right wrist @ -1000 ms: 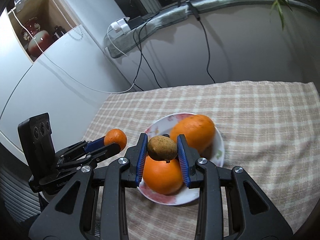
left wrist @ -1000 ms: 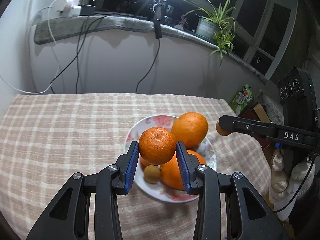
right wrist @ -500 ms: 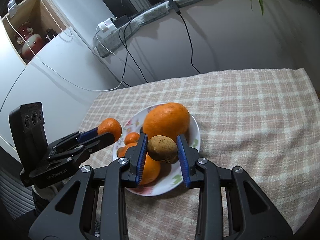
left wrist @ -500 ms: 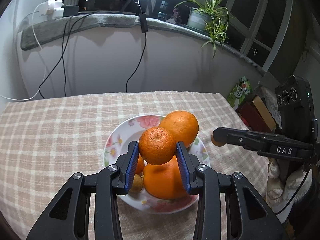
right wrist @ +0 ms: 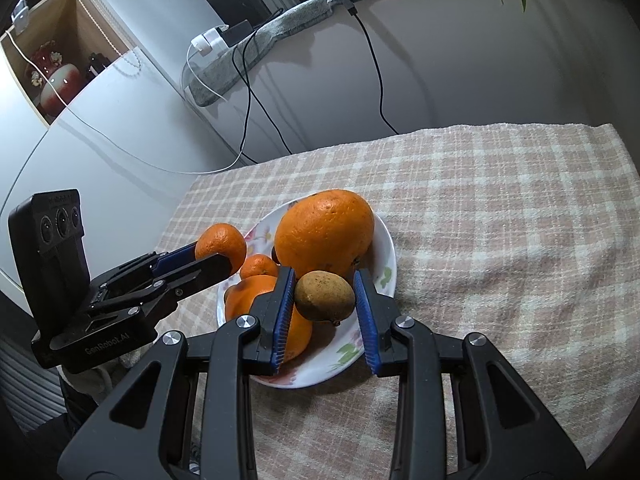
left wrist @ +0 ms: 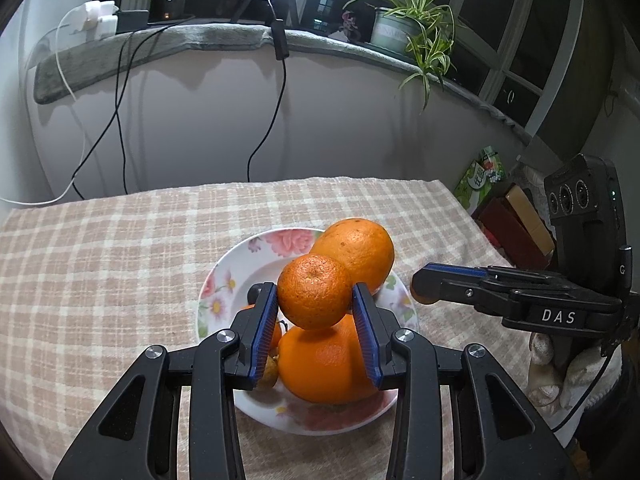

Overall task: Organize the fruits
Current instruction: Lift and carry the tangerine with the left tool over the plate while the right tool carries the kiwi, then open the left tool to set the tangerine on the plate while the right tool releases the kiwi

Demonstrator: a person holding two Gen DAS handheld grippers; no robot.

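Two large oranges [right wrist: 325, 232], two mandarins [left wrist: 314, 291], two small brown fruits [right wrist: 325, 295], one flowered plate [left wrist: 240, 256].

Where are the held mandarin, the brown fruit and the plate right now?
mandarin [left wrist: 314, 291], left wrist view, middle of its peel between the pads.
brown fruit [right wrist: 325, 295], right wrist view, centre of its skin.
floral plate [left wrist: 236, 264], left wrist view, bare inner rim.

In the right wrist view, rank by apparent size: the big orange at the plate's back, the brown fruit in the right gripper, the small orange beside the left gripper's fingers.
1. Big orange
2. Brown fruit, though nearness to the camera inflates it
3. Small orange, partly hidden
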